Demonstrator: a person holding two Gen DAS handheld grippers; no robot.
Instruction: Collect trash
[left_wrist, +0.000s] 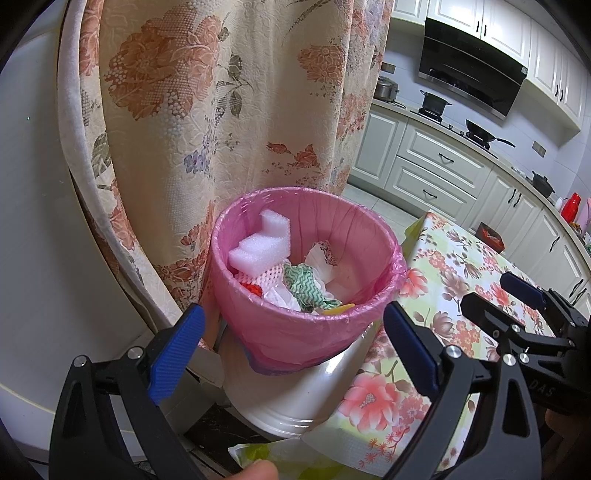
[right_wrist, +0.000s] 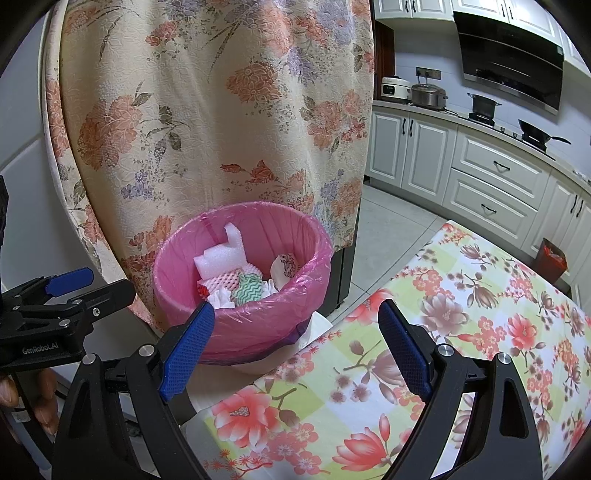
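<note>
Two matching claws — left claw (left_wrist: 293, 354) and right claw (right_wrist: 295, 345) — each built from matte black plastic arms with triangular cut-outs. Blue ribbed pads (left_wrist: 177, 350) lining the inner faces of the fingers. Round silver screws (left_wrist: 452, 350) at the pivots. White lettering on the black bodies: "GenRobot.AI" on the left one seen from the right wrist, "DAS" partly readable on the right one — rest of that marking hidden

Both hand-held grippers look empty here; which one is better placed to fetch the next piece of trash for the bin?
Probably the left hand-held gripper. Both are open and empty, but a yellow-green wrapper lies just below it beside the bin. The right hand-held gripper sees only bare floral tablecloth.
</note>
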